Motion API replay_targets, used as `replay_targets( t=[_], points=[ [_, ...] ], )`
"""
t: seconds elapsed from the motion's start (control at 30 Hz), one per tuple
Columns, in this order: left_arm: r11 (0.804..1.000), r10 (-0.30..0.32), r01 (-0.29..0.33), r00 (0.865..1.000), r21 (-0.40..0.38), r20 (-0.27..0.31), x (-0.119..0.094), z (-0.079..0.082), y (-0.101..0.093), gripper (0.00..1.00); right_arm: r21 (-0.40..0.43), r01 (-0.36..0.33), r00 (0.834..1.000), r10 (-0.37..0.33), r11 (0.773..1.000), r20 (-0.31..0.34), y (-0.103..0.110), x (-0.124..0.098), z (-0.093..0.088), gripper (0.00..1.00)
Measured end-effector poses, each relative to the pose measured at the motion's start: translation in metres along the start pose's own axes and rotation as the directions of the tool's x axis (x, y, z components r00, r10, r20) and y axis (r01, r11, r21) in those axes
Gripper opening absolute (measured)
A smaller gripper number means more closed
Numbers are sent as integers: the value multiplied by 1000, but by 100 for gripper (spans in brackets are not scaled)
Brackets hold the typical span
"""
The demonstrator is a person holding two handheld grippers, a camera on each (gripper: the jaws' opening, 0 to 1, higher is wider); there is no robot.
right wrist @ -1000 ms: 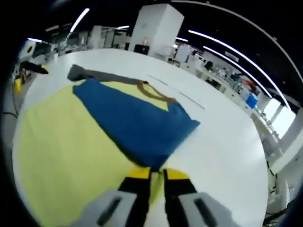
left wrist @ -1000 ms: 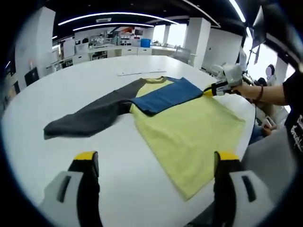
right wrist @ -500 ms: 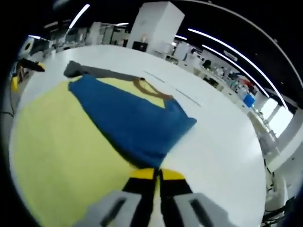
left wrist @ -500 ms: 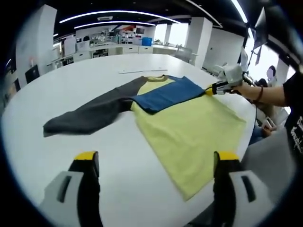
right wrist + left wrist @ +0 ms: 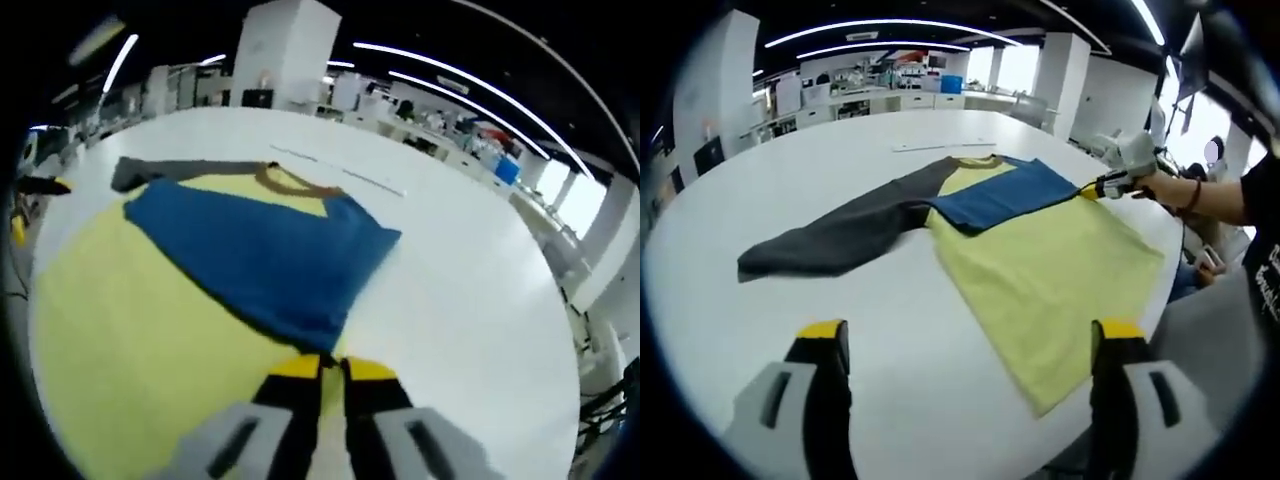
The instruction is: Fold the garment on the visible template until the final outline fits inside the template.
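So, mid-fold; the garment (image 5: 1040, 270) lies flat on the white table (image 5: 840, 400), yellow body toward the near edge, collar at the far end; the blue sleeve (image 5: 1005, 192) is already laid across the chest, the dark grey sleeve (image 5: 840, 235) is spread out to the side on bare table; no template outline can be made out under or around the cloth.

Left gripper (image 5: 965, 355) hangs over the near table edge, jaws wide apart, nothing between them, well short of the cloth.

Right gripper (image 5: 330, 372) has its jaws nearly together at the seam where blue sleeve (image 5: 260, 260) meets yellow body (image 5: 130, 330); looks pinched on the garment (image 5: 130, 330) edge there, though the exact bite is hidden by the jaw tips; in the left gripper view that right gripper (image 5: 1102, 186) sits at the far side of the shirt, held by a hand (image 5: 1155, 185), tip touching the cloth edge.

Step in hand, as I judge it: finishing the blue-sleeve fold, one side done.

Next move likely calls for the left gripper to reach the grey sleeve near its cuff, close on it, carry it over the chest onto the blue one; then fold the hem up toward the collar; keep the whole shirt on the table.
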State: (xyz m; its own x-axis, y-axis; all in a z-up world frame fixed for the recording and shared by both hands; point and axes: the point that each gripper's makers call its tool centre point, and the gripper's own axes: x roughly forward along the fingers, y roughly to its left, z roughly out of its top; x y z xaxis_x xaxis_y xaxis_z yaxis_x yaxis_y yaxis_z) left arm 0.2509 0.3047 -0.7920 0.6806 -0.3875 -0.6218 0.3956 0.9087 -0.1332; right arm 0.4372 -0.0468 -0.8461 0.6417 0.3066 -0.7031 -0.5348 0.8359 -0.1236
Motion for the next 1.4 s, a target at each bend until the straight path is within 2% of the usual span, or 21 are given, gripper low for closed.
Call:
replay_targets(
  t=[0.07, 0.13, 0.2, 0.23, 0.3, 0.63, 0.73, 0.8, 0.87, 1.03, 1.17, 1.27, 1.33, 1.4],
  points=[
    [1000, 0, 0, 1000, -1, 4, 0, 1, 0, 98, 102, -5, 1000, 5, 995, -1, -2, -2, -2, 7],
    [1000, 0, 0, 1000, -1, 5, -1, 2, 0, 98, 142, -1, 1000, 0, 990, 2, -7, 0, -4, 10],
    [1000, 1, -1, 1000, 0, 4, -1, 1, 2, 98, 198, -37, 999, 35, 979, 16, 1, -2, -4, 7],
    [1000, 3, -3, 1000, 0, 2, -1, 1, 1, 98, 214, -35, 999, 32, 976, 18, -3, -3, -4, 5],
    [1000, 7, -7, 1000, -6, 1, -2, 1, 2, 98, 191, -24, 1000, 25, 981, -2, -7, -4, -8, 0],
    [998, 36, -35, 999, -45, 17, -5, 3, 16, 97, 204, -65, 998, 64, 977, 10, -13, 0, -6, 0],
    [997, 47, -46, 999, -57, 16, -5, 3, 20, 96, 187, -69, 998, 69, 980, 6, -10, -5, -6, 0],
    [997, 52, -50, 998, -65, 21, -6, 4, 23, 96, 175, -68, 998, 69, 982, 1, -21, 3, -6, 0],
    [996, 60, -58, 998, -71, 24, -6, 4, 26, 96, 165, -70, 997, 71, 984, -1, -15, -3, -5, 0],
    [994, 70, -68, 997, -81, 17, -5, 3, 33, 95, 146, -72, 997, 73, 987, -1, -25, 1, -6, 0],
    [992, 83, -81, 996, -93, 17, -5, 4, 40, 94, 158, -73, 997, 75, 985, -1, -30, 2, -6, 0],
    [990, 93, -90, 995, -111, 20, -4, 5, 46, 93, 184, -83, 996, 85, 979, 0, -25, -2, -6, 0],
    [988, 103, -99, 994, -122, 24, -3, 7, 49, 93, 211, -92, 996, 93, 973, 2, -27, -2, -6, 5],
    [986, 112, -107, 993, -128, 28, -3, 9, 54, 92, 224, -91, 996, 92, 970, 5, -26, -6, -5, 19]
  ],
)
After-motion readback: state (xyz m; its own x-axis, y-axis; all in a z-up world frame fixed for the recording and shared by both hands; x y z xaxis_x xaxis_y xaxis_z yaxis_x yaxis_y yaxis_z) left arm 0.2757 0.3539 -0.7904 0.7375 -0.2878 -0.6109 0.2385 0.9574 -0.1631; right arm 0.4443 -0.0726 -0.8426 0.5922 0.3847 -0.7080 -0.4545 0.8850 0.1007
